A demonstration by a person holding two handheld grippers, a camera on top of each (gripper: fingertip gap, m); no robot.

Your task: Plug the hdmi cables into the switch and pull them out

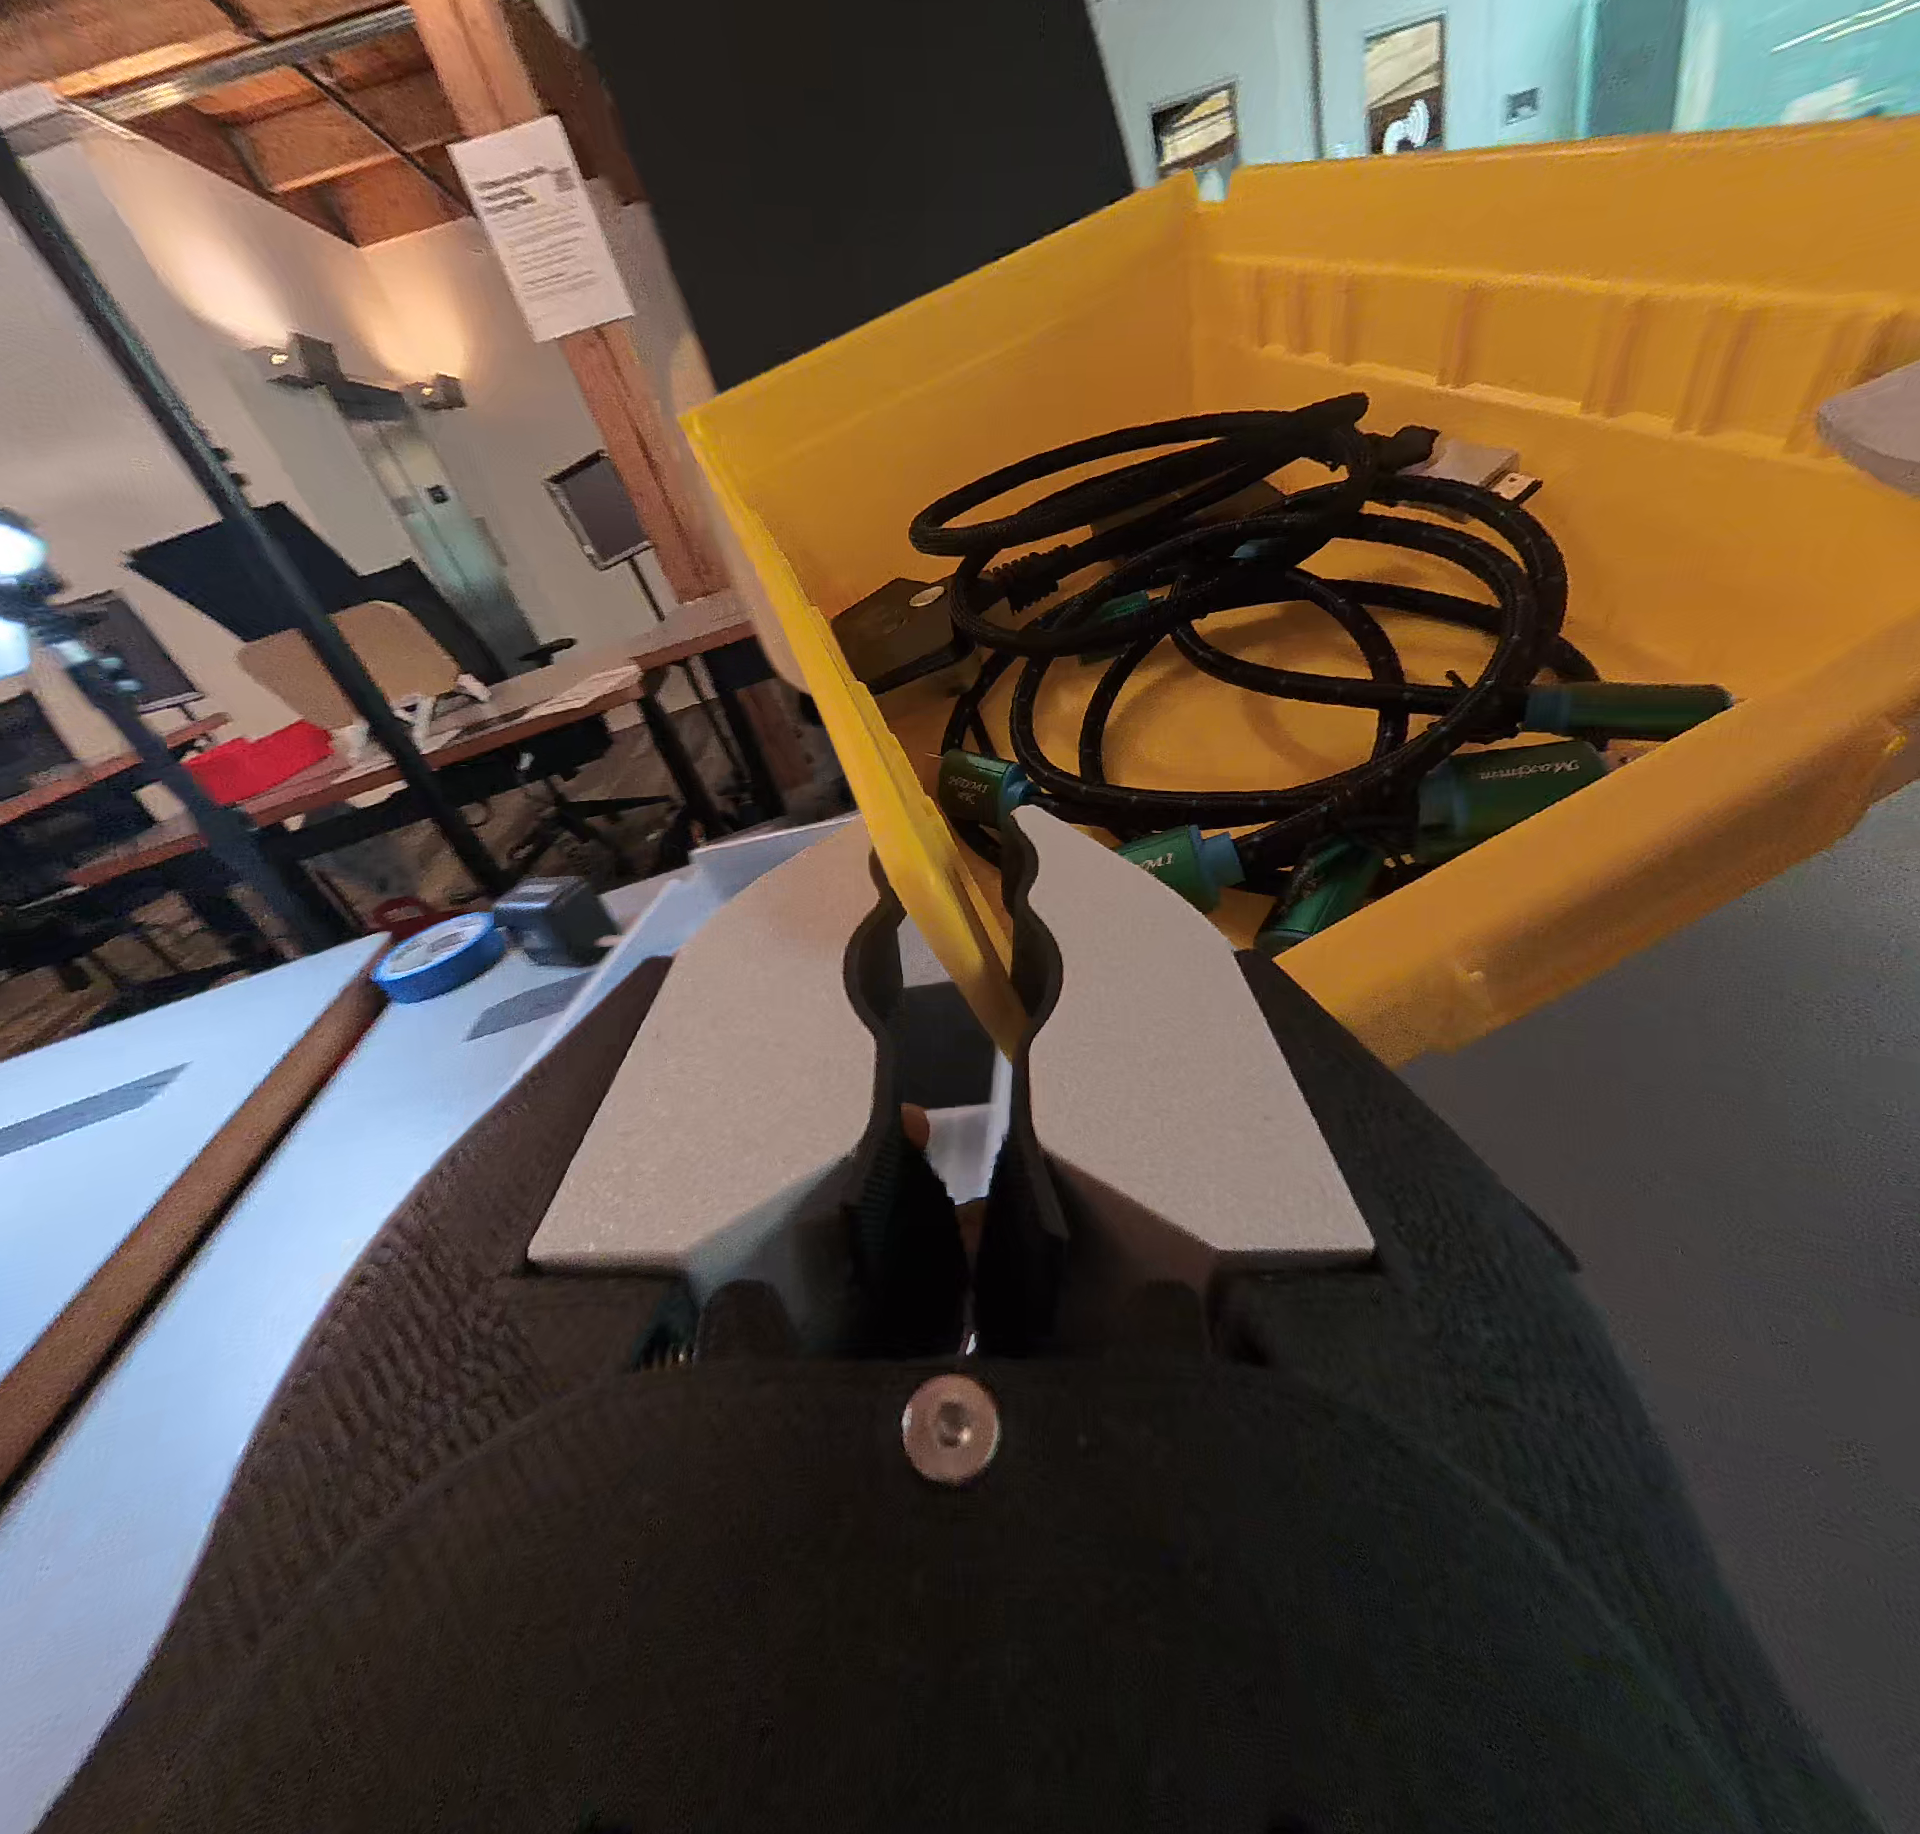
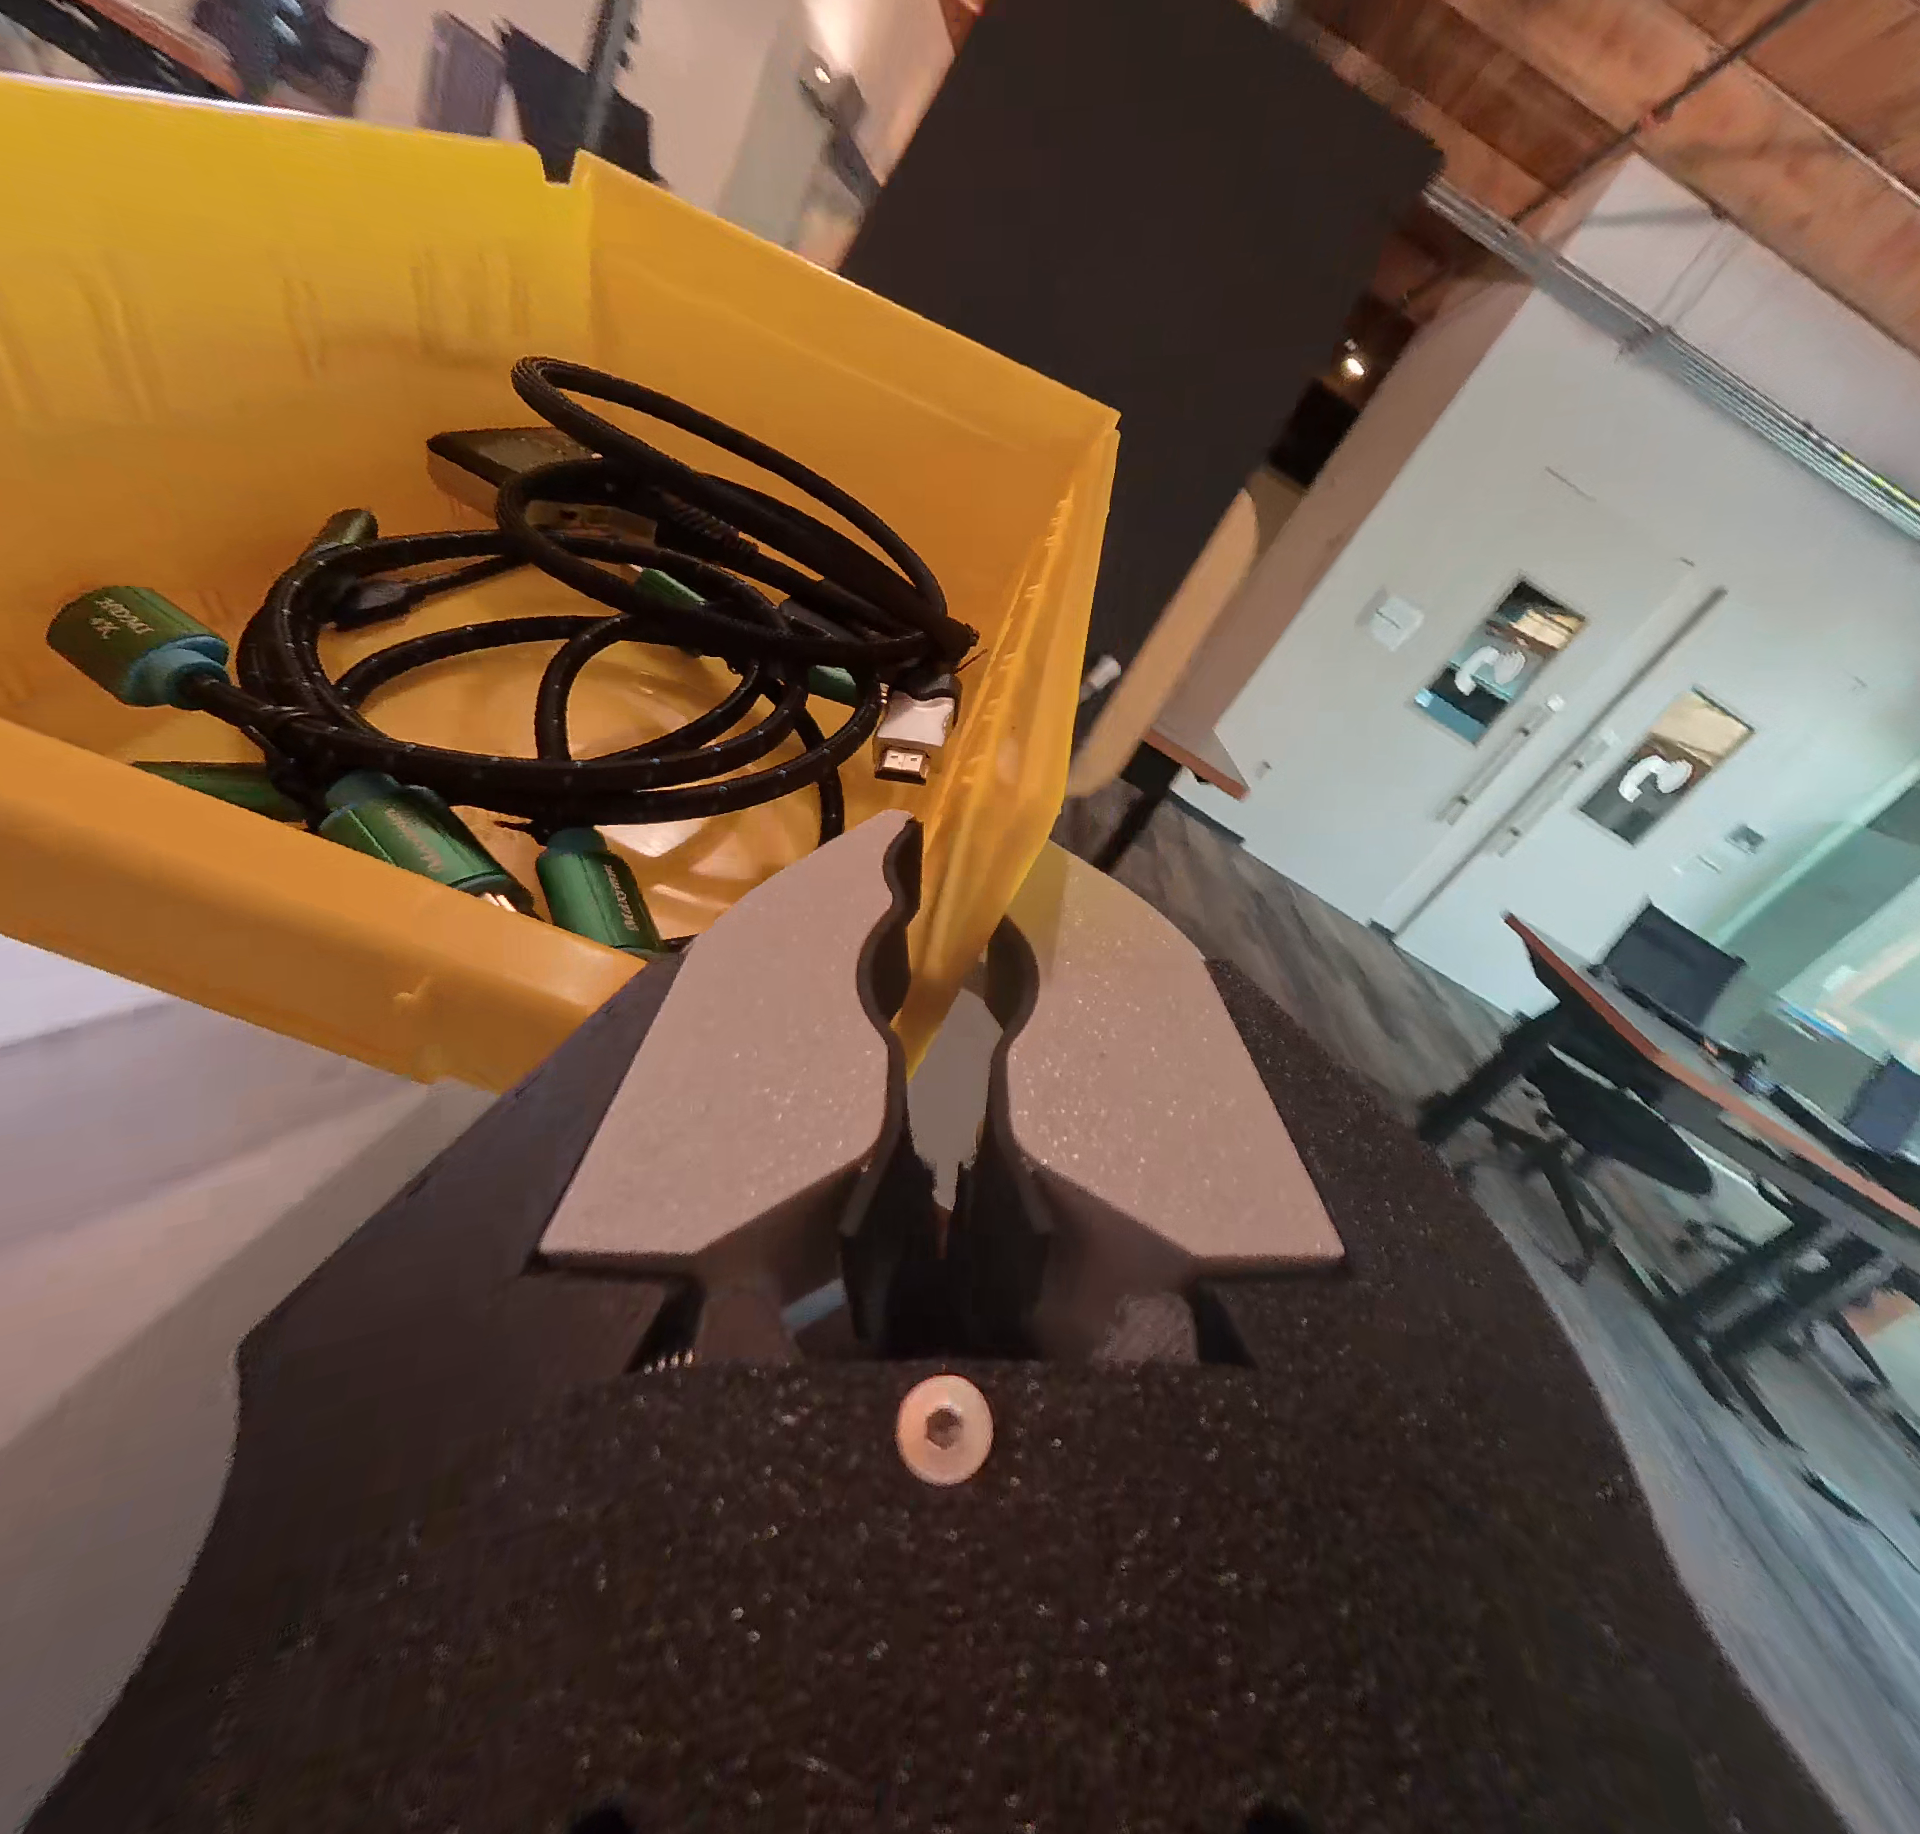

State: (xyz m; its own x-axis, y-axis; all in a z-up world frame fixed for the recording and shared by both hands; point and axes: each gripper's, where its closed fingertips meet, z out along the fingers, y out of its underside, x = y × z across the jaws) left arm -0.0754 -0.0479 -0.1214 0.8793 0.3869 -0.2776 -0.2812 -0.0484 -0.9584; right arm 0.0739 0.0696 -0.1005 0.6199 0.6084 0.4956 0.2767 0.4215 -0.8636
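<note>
Black braided hdmi cables (image 1: 1278, 641) (image 2: 582, 662), coiled and tangled in loose loops, piled inside tilted yellow bin (image 1: 1039, 350) (image 2: 260, 267). Green plug housings (image 1: 1507, 782) (image 2: 135, 636) bunched at low side, one silver-tipped plug (image 2: 914, 730) against a side wall. Small black switch (image 1: 899, 631) wedged in a corner, partly under cable.

Both wrist views close, looking from opposite ends into the shared yellow bin (image 1: 1039, 350).
</note>
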